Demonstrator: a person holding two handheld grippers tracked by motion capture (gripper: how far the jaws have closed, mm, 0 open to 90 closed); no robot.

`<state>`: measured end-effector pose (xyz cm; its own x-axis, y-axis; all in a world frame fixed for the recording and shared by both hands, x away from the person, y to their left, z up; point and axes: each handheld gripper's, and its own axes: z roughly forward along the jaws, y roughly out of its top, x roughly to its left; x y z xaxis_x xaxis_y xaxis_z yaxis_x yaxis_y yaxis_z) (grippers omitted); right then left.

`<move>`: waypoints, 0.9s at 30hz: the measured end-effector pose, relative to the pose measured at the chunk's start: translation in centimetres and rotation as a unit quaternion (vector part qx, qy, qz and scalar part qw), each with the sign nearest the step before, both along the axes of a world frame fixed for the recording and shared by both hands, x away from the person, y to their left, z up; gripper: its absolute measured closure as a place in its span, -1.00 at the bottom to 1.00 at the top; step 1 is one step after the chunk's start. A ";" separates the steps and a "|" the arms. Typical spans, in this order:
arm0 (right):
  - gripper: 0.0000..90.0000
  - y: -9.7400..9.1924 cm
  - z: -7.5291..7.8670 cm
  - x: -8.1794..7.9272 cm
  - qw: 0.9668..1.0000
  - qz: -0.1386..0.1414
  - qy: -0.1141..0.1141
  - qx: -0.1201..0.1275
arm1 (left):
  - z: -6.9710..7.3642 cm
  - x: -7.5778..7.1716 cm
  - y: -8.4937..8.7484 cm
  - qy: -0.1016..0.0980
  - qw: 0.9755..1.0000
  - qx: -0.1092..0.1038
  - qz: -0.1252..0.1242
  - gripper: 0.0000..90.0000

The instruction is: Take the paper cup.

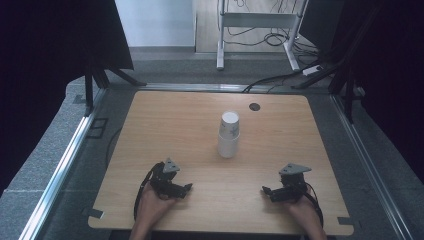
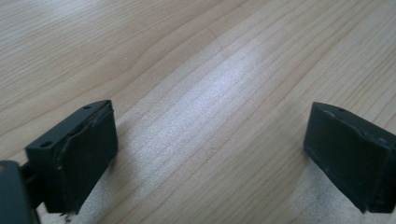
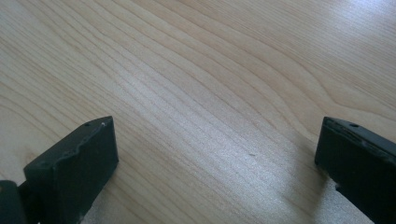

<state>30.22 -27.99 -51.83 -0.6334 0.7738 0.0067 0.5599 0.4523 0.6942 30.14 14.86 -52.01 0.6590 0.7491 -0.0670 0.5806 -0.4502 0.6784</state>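
Observation:
A stack of white paper cups (image 1: 229, 134) stands upside down near the middle of the wooden table (image 1: 165, 120). My left gripper (image 1: 186, 188) rests near the front left of the table, held by a hand, jaws pointing toward the right. In the left gripper view my left gripper (image 2: 210, 140) stands open over bare wood. My right gripper (image 1: 266, 191) rests near the front right, jaws pointing toward the left. Seen from its own camera, my right gripper (image 3: 217, 149) is wide open with only table wood between the pads. Both lie well short of the cups.
A dark round cable hole (image 1: 255, 106) sits at the table's far edge, right of centre. Metal rails (image 1: 65, 160) run along both sides of the table. A white desk frame (image 1: 257, 22) and cables stand on the floor beyond.

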 end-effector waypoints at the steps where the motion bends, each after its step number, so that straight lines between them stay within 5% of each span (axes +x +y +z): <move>1: -1.00 0.0 0.0 0.0 1.000 0.000 0.000 0.000 | 0.0 0.0 0.0 0.001 1.000 -0.001 0.000 -0.91; 5: -1.00 0.0 0.0 0.0 1.000 0.001 0.000 0.000 | -0.1 -0.1 -0.3 -0.005 1.000 0.014 0.000 -0.92; 27: -0.96 -0.4 0.1 0.0 1.000 0.011 -0.003 0.003 | -0.1 -0.2 -0.4 -0.005 1.000 0.015 0.002 -0.93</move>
